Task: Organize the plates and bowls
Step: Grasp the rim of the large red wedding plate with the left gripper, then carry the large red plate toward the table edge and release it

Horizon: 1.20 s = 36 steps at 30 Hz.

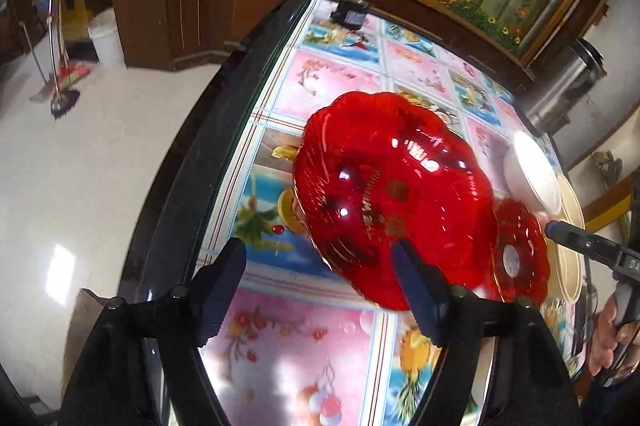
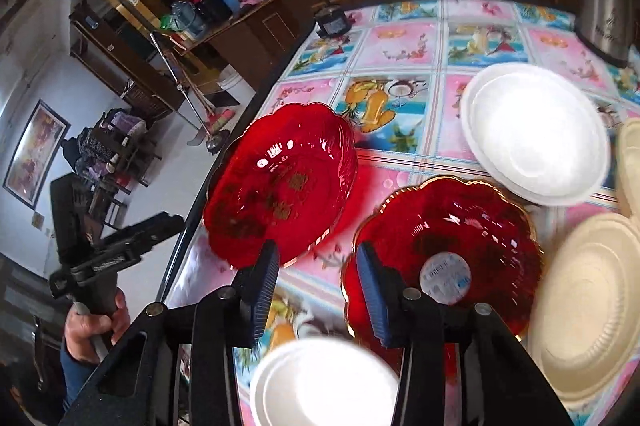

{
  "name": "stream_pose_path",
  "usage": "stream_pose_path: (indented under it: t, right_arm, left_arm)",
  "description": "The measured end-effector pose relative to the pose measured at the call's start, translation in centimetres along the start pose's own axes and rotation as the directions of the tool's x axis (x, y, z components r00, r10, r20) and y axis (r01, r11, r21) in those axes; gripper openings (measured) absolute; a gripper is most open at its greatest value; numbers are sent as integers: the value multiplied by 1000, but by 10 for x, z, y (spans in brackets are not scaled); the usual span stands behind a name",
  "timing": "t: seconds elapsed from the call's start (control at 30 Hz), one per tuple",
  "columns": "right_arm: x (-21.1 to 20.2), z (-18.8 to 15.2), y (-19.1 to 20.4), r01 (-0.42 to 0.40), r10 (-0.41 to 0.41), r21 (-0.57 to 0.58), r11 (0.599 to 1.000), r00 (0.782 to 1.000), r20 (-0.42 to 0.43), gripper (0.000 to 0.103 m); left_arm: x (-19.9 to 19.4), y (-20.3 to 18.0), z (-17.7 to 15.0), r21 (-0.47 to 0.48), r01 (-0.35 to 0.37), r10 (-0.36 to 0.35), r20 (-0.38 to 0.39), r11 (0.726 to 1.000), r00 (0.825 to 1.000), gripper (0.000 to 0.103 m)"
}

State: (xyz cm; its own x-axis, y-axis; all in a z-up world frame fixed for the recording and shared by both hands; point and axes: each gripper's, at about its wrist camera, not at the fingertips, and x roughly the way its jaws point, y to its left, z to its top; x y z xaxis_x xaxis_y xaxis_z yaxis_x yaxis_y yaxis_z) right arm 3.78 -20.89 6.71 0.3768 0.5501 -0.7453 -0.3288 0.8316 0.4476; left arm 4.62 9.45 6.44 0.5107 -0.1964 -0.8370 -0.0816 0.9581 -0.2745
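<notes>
Two red glass dishes sat empty mid-table, white plates at two o'clock, cream plates cut off at four. Left gripper and right gripper hung released, grasping nothing.

left gripper – jaws apart, nothing clamped | right gripper – jaws apart, nothing clamped, tilted down
</notes>
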Motion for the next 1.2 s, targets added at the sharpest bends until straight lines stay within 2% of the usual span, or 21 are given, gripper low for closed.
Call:
stream_pose_path:
  t: [0.07,0.13,0.17,0.27,0.33,0.63,0.7,0.77,0.8,0.83,1.0,1.2]
  right_arm:
    - [9,8,-4,8,-8,13,1000,1000,0,44]
    - [20,18,-8,31,-31,8,999,1000,-3,40]
    - [25,21,-9,41,-41,11,999,999,-5,35]
    - [37,29,-12,41,-41,16,999,999,-13,31]
    - [44,33,-14,52,-52,20,998,999,-15,30]
    - [64,41,-21,66,-65,38,997,997,-33,30]
    - [69,43,-22,64,-62,42,997,997,-39,26]
    - [75,44,-19,63,-61,35,997,997,-47,16]
    - [78,43,-17,67,-65,32,997,996,-54,12]
    - [82,43,-16,80,-78,32,996,995,-61,9]
    - [82,38,-11,85,-83,36,996,995,-47,7]
    - [69,21,1,37,-35,34,999,998,-59,8]
  left_arm:
    - [9,6,5,-18,5,-5,-1,1000,1000,71]
    - [15,9,9,-30,14,-14,-7,999,1000,59]
    - [19,11,11,-37,17,-18,-14,999,1000,58]
    - [28,13,17,-50,34,-35,-21,998,999,54]
    - [30,14,19,-53,48,-49,-21,997,999,43]
    - [42,14,29,-49,42,-43,-27,998,999,43]
    - [47,15,31,-55,47,-49,-35,997,998,43]
    - [52,14,31,-53,44,-46,-40,998,998,42]
    - [55,14,31,-51,41,-43,-43,998,998,31]
    - [57,13,30,-50,39,-42,-48,998,998,15]
    - [53,13,23,-39,29,-30,-40,999,999,13]
    - [22,17,-1,-24,11,-12,-15,1000,1000,13]
